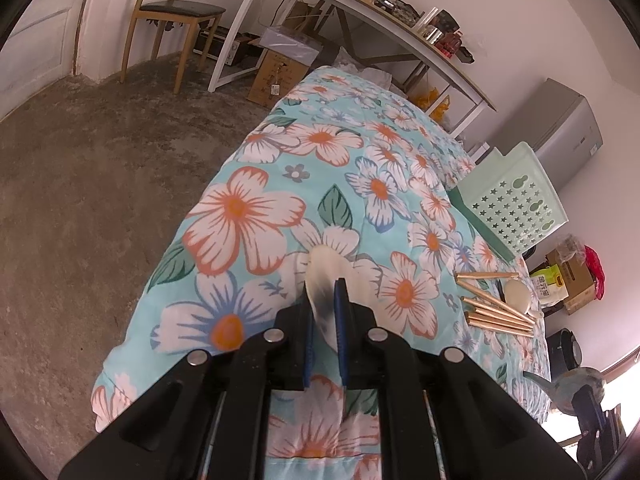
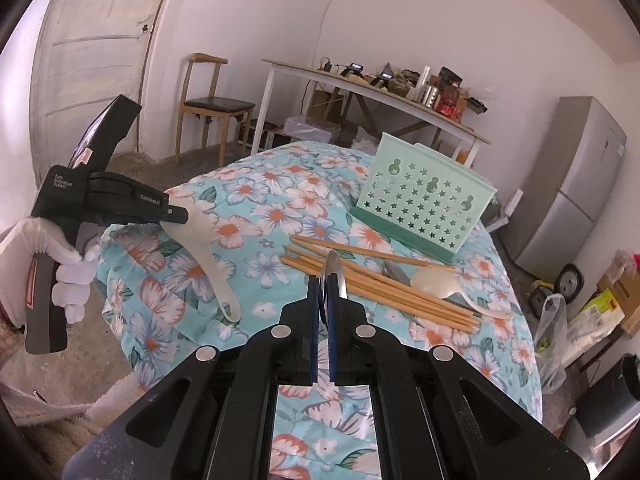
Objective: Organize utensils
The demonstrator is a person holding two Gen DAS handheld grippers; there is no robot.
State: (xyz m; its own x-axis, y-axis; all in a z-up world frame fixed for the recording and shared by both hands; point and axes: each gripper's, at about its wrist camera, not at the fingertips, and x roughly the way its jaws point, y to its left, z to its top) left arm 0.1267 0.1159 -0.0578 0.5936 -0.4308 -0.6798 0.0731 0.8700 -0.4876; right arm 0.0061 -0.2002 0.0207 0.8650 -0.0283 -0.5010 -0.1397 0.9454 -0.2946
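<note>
Right now my left gripper (image 2: 182,216) is clamped on the bowl end of a white rice paddle (image 2: 208,248), its handle hanging down just above the floral cloth (image 2: 276,216) near the table's left edge, while my right gripper (image 2: 325,280) is pinched shut on a thin metal utensil (image 2: 333,270) that stands edge-on between the pads; I cannot tell whether it is a spoon or a knife. As I judge it, both pieces are headed for the green star-punched holder (image 2: 424,200), which stands toward the far right corner of the table. To do that well I should carry the metal piece over the bamboo chopsticks (image 2: 380,284) and the white spoon (image 2: 434,282) lying in front of the holder rather than drag it through them, then tip it upright before lowering it past the rim. The paddle is long and held by one end, so it may swing; I would bring it across slowly. Open room lies over the cloth's middle and far left, whereas the right edge is close behind the holder, so I should not push against it.
</note>
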